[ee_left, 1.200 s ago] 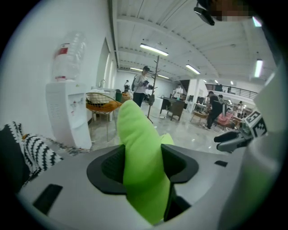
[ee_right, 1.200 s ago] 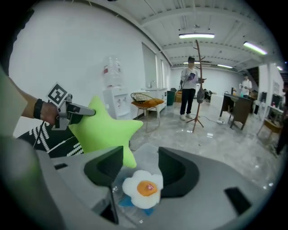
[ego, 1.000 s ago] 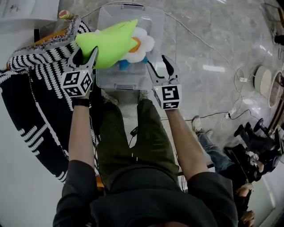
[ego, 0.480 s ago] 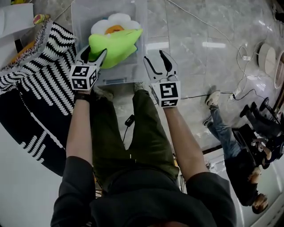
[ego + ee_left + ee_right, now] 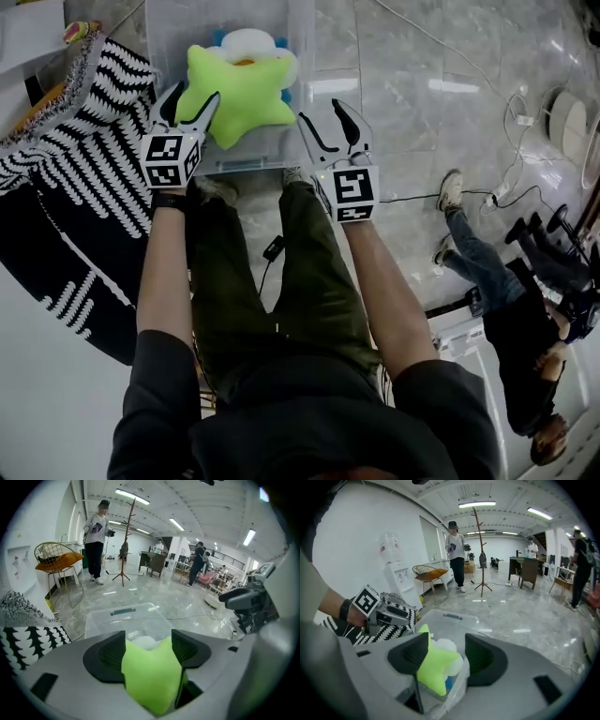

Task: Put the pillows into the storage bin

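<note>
The clear storage bin (image 5: 248, 163) stands on the floor straight ahead of the person, and everything below is placed from it. Just beside its left wall lies a large black-and-white patterned fabric mass (image 5: 84, 141); I cannot tell whether it is another pillow. Inside the bin, toward the far wall, sits a white flower pillow (image 5: 253, 42), and on top of it, nearer the person, rests the green star pillow (image 5: 242, 94). The star has no real long axis, but one arm reaches over the bin's near-left corner toward the left gripper (image 5: 195, 94), which is the nearer tool. That gripper's jaws have just been opening and now stand spread wide, with the star's arm between the pads, seemingly lying loose rather than squeezed. The right gripper (image 5: 320, 112) hovers above the bin's near-right corner, jaws moderately apart and holding nothing, the bin wall between it and the star. The next move likely turns on drawing the left gripper back toward the person, away from the bin, without dragging that arm out over the rim.
</note>
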Demonstrator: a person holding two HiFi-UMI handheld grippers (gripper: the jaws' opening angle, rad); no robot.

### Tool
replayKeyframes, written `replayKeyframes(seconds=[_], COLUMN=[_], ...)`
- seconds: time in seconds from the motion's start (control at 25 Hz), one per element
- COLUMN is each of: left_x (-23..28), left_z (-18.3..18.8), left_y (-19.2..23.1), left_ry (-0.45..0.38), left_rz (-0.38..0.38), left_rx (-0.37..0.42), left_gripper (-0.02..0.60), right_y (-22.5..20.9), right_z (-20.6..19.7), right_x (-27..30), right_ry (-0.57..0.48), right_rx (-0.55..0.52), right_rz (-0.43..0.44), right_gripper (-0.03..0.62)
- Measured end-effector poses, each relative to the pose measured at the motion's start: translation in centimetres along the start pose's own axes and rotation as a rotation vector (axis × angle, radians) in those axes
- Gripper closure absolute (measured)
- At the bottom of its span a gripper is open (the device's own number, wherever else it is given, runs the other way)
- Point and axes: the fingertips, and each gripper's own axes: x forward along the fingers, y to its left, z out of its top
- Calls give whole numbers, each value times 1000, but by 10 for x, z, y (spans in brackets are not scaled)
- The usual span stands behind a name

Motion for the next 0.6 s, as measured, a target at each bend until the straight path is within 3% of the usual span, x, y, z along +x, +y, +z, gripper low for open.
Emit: replayKeyframes(seconds=[0.28,0.6], left_x=[-27,-69], left_z=[8,39], left_y=[3,7], left_ry=[-45,-130], left_rz=[29,65], left_rx=[-18,-13], left_gripper=[273,287], right_y=[9,19], right_z=[14,58], right_x=[2,-5], right_ry=[-14,-81], right_rx=[-30,-78], right_rz=[21,16], right_gripper=[362,362])
